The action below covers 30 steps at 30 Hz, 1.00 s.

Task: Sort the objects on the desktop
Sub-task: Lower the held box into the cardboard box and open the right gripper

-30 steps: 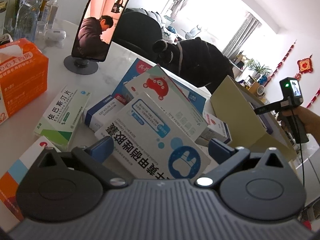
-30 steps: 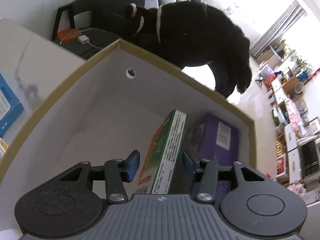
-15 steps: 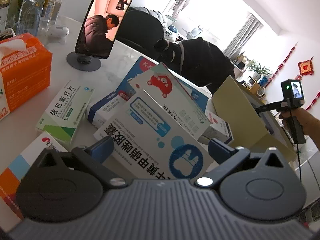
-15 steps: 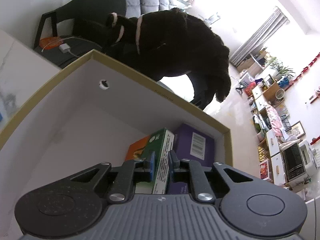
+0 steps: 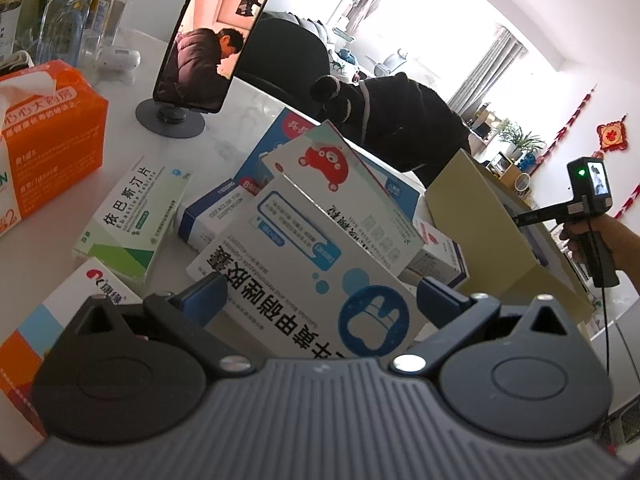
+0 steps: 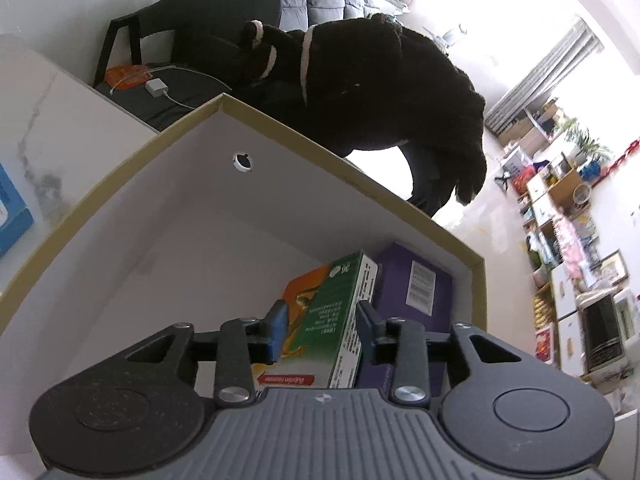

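My right gripper (image 6: 321, 330) reaches into the tan cardboard box (image 6: 304, 136). Its jaws are opening, with a green and orange medicine box (image 6: 332, 316) standing on edge between them. I cannot make out a gap at the pads. A purple box (image 6: 416, 288) stands just right of it against the wall. My left gripper (image 5: 320, 296) is open wide, low over a pile of medicine boxes. A large white and blue box (image 5: 304, 272) lies tilted between its fingers. A white box with a red bear (image 5: 344, 184) lies behind that one.
A green and white tablet box (image 5: 132, 220), an orange tissue pack (image 5: 44, 140) and a phone on a round stand (image 5: 212, 40) sit to the left. An orange and white box (image 5: 48, 320) lies at the near left. A black dog (image 6: 380, 92) stands beyond the table.
The right jaws closed tight above the green box half a second ago. They have parted again with the box between them. The left gripper and its pile look unchanged.
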Motion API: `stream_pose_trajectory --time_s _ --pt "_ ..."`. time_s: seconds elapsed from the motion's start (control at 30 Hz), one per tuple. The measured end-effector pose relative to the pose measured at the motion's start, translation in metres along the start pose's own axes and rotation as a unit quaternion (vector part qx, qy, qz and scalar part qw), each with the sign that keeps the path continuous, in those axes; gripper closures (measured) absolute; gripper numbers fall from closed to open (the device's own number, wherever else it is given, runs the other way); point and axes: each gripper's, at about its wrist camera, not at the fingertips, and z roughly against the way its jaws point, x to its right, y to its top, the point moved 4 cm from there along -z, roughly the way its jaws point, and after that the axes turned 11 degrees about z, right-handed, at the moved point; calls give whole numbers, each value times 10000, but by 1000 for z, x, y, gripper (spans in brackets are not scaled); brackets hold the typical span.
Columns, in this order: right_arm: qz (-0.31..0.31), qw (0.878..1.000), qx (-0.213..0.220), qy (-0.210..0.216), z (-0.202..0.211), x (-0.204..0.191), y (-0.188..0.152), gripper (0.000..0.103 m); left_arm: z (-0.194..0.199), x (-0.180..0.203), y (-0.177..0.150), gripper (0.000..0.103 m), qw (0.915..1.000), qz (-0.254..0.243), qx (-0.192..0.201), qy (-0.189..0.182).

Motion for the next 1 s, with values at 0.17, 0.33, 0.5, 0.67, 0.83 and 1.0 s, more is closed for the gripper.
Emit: stream_pose_trajectory --time_s 0.17,0.33,0.5,0.67,0.83,1.0 --pt "-173 9996 -147 143 -1 2 -9 62 0 -1 -1 0 10000 8 7 12" --pt "-259 9994 -89 235 2 -1 -10 61 2 -1 -1 0 10000 15 5 -24" --pt "-401 9980 20 486 9 -2 -6 62 3 -1 -1 0 10000 19 4 -14" --pt "-434 9983 1 398 8 -1 -6 62 2 -3 -3 0 10000 47 -8 2" --pt "-350 9983 -128 459 -2 -9 -9 72 2 -3 -2 0 10000 57 -12 7" --pt "-468 9987 -133 170 -8 -8 -7 80 2 -4 -3 0 10000 49 -6 3"
